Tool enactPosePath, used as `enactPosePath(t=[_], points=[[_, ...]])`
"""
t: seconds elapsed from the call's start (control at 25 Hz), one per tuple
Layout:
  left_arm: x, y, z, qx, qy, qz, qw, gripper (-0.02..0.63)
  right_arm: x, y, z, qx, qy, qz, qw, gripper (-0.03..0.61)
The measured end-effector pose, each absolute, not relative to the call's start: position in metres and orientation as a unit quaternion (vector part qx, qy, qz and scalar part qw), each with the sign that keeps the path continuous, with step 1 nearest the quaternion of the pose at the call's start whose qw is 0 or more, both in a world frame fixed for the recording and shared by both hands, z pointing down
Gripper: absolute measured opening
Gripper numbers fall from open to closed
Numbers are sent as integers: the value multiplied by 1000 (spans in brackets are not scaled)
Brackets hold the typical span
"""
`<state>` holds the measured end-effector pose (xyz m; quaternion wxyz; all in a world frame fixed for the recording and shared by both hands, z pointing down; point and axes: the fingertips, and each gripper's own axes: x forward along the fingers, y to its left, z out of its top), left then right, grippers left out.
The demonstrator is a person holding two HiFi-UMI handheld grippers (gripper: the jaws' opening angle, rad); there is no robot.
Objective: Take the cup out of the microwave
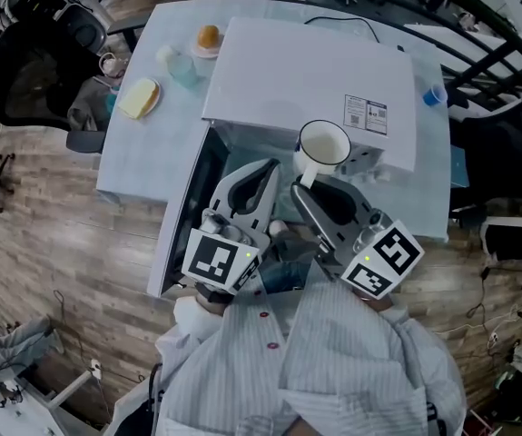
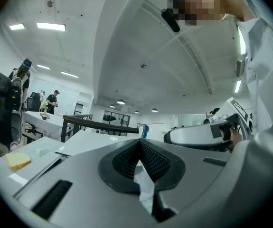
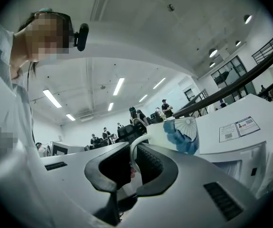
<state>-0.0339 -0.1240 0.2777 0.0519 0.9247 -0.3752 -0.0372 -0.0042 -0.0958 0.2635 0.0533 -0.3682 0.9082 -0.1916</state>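
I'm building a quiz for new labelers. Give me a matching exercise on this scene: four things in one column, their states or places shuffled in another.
1. cup
2. left gripper
3. microwave door
4. yellow slice

A. swung open
B. lying on the table beside the microwave
C. handle clamped in the right gripper
D. jaws together, nothing between

Pairs: 1-C, 2-D, 3-A, 4-B

Left tongs (image 1: 264, 173) and right tongs (image 1: 304, 189) held side by side, pointing away from the person
The left tongs have their jaws pressed together at the tips. The right tongs, just beside them, are clamped on the handle of a white cup (image 1: 323, 145). White sleeves (image 1: 333, 352) lead up to both
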Motion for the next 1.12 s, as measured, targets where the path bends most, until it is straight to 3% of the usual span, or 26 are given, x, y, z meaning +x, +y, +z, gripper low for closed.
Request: enactPosePath(t=[1.12], points=[[-31, -131, 282, 931, -359, -40, 57, 9, -2, -100, 254, -369, 906, -195, 68, 67]])
